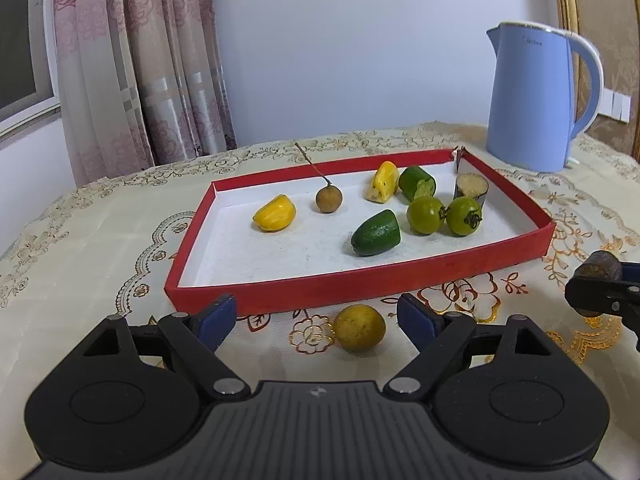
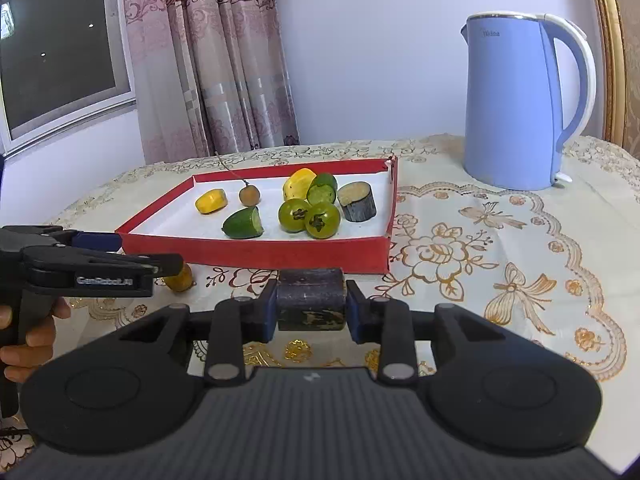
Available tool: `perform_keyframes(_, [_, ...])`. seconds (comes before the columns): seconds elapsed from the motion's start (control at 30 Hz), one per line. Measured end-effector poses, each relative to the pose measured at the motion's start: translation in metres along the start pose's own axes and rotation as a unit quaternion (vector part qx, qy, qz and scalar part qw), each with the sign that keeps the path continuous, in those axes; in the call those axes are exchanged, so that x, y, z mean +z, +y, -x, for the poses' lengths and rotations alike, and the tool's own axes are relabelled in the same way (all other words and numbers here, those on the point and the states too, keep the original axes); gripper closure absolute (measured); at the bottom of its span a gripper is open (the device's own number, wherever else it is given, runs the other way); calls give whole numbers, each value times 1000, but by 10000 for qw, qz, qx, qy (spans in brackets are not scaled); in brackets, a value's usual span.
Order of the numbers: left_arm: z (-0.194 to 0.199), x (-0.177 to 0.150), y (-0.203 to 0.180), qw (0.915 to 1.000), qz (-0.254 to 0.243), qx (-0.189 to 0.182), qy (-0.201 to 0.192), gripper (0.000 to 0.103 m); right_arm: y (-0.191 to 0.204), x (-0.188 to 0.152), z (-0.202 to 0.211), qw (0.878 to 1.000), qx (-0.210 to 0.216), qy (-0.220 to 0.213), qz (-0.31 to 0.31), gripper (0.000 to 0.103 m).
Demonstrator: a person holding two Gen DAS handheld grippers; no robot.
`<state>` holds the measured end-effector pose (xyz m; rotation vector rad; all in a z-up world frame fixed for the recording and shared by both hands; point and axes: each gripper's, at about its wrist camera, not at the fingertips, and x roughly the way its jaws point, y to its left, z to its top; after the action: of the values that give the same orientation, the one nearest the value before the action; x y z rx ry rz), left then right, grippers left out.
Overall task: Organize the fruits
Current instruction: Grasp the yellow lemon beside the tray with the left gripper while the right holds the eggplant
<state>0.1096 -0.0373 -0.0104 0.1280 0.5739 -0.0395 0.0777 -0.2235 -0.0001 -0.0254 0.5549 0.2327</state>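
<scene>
A red tray point(image 1: 340, 284) point(image 2: 256, 254) with a white floor holds several fruits: yellow pieces, a brown longan with a stem point(image 1: 329, 199), green cut pieces, two green round fruits point(image 1: 425, 215) and a dark sugarcane stub point(image 1: 470, 189). A yellow round fruit point(image 1: 359, 328) lies on the tablecloth in front of the tray, between the fingers of my open left gripper point(image 1: 316, 320). It is partly hidden in the right wrist view point(image 2: 180, 278). My right gripper point(image 2: 311, 306) is shut on a dark sugarcane piece point(image 2: 311, 300), held above the cloth right of the left gripper.
A blue electric kettle point(image 1: 532, 100) point(image 2: 516, 108) stands behind the tray at the right. The table has a floral embroidered cloth point(image 2: 480, 260). Curtains and a window are behind at the left. A hand point(image 2: 24, 340) holds the left gripper.
</scene>
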Motion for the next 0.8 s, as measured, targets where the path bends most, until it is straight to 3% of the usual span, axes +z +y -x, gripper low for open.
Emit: perform_keyframes(0.8, [-23, 0, -13, 9993, -113, 213, 294, 16, 0, -4, -6, 9998, 192, 30, 41, 71])
